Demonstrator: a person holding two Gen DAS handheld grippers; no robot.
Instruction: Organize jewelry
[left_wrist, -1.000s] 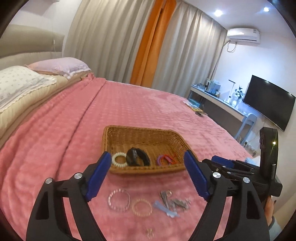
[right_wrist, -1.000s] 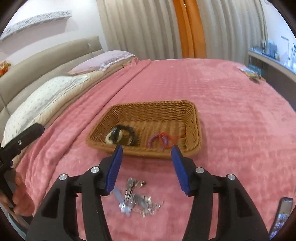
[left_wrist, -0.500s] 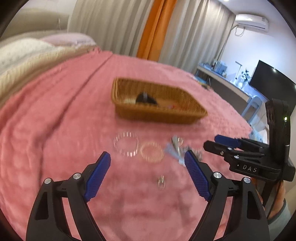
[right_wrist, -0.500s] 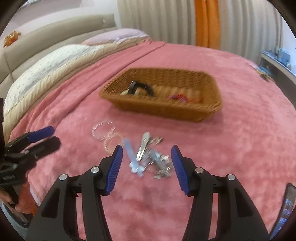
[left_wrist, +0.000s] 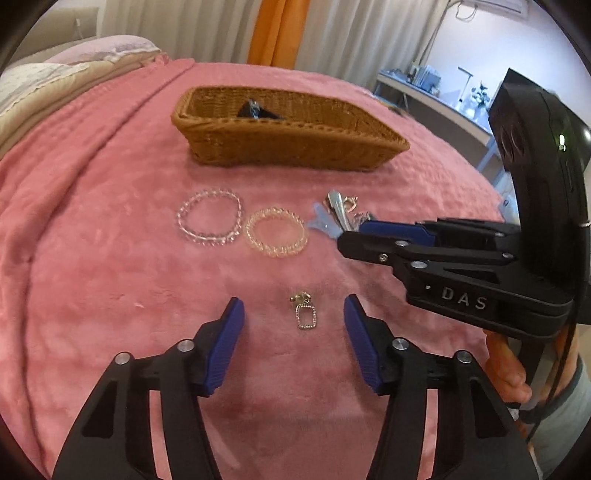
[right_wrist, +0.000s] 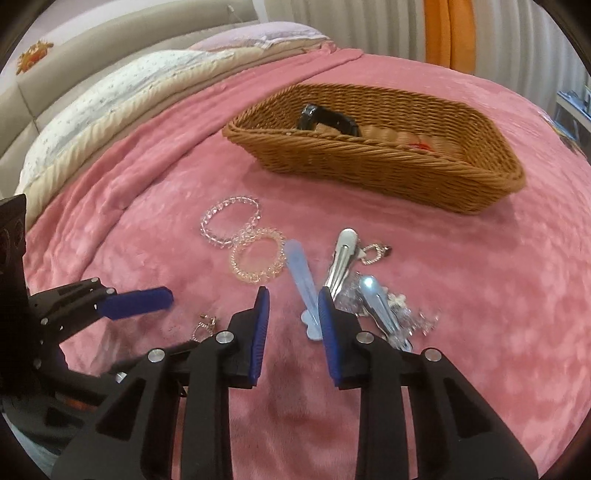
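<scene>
A wicker basket sits on the pink bedspread with a black watch inside. In front lie a clear bead bracelet, a coil bracelet, a pile of hair clips and a small earring. My left gripper is open, low over the bed, its fingers either side of the earring. My right gripper is open and empty, its fingers at the near end of a blue clip.
Pillows and a headboard lie at the left. Curtains hang behind the bed. A desk and a TV stand to the right, past the bed edge.
Both grippers have come down and forward toward the bedspread. The left now straddles the earring. The right has narrowed a little and reached the hair clips.
</scene>
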